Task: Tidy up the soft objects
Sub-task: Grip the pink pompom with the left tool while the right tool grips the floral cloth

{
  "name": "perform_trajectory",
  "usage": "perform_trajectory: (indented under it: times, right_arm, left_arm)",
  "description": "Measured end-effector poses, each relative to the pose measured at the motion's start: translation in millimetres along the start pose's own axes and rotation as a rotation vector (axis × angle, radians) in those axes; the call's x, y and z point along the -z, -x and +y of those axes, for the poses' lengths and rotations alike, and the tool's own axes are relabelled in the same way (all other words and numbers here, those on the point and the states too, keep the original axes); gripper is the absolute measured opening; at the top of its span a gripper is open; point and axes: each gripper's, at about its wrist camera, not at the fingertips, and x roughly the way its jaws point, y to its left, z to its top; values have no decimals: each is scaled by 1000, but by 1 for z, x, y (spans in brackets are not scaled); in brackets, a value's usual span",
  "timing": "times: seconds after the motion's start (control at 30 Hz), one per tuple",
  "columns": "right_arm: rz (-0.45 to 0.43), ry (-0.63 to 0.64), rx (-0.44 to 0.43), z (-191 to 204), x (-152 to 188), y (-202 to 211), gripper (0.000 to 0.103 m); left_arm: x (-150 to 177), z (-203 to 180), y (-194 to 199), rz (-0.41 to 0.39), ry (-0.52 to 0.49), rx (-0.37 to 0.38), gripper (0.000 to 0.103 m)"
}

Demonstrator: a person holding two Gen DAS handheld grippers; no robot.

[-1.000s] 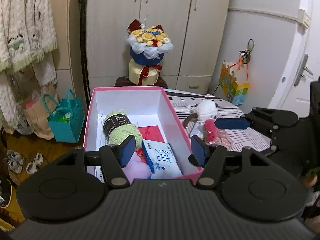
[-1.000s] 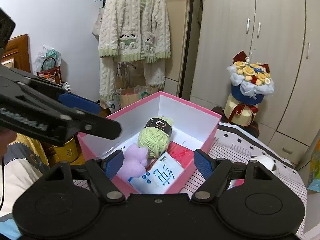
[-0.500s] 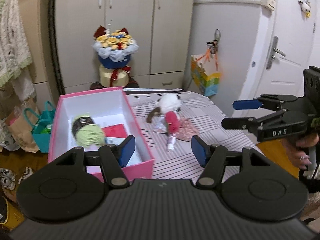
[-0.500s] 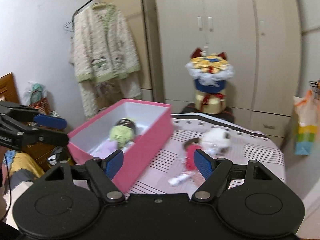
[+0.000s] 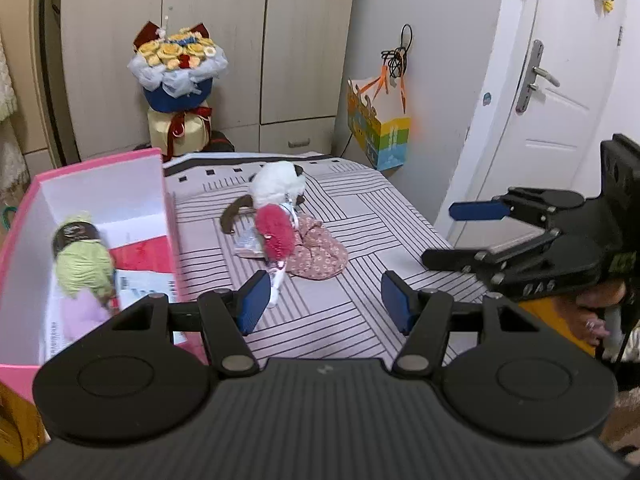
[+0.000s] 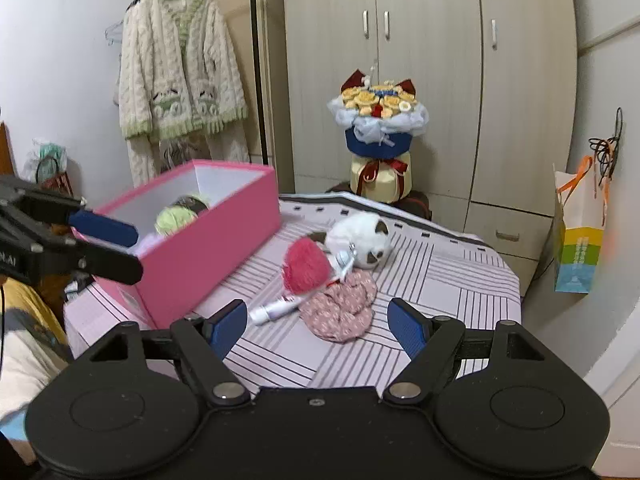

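Note:
A pink box stands on the striped table and holds green yarn, a lilac plush and a white packet. On the cloth beside it lie a white plush cat, a red pompom, a floral cloth piece and a small white tube. My left gripper is open and empty, near the table's front. My right gripper is open and empty, facing the pile from the right.
A flower bouquet stands behind the table before the wardrobe. A coloured paper bag hangs on the right. A knitted cardigan hangs at the left. A white door is to the right.
Both grippers have swung right, away from over the box, toward the pile on the cloth. The right gripper has drawn back to the table's right side. Both stay open.

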Motion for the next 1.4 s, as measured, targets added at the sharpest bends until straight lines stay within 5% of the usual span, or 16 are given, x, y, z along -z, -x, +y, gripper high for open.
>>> perform_trajectory:
  times: [0.33,0.6,1.07,1.23,1.4]
  right_arm:
    - [33,87,-73,-18,12,-71,82]
    - [100,160,-126,-32,12,-130,81]
    - [125,193,-169,-39,12,-181,81]
    - [121,157,-184,-43,13,-183,81]
    - [132,122,-198,-38,15,-177,60]
  left_arm:
    - [-9,-8,-74,-18,24,-87,57]
    - [-17,-2,-136,-21,50,-233,47]
    - [-17,22,-192,14,160,-256,45]
    - [-15,19,-195,16,110,-273,33]
    - [-12,6,-194,13,49,-316,31]
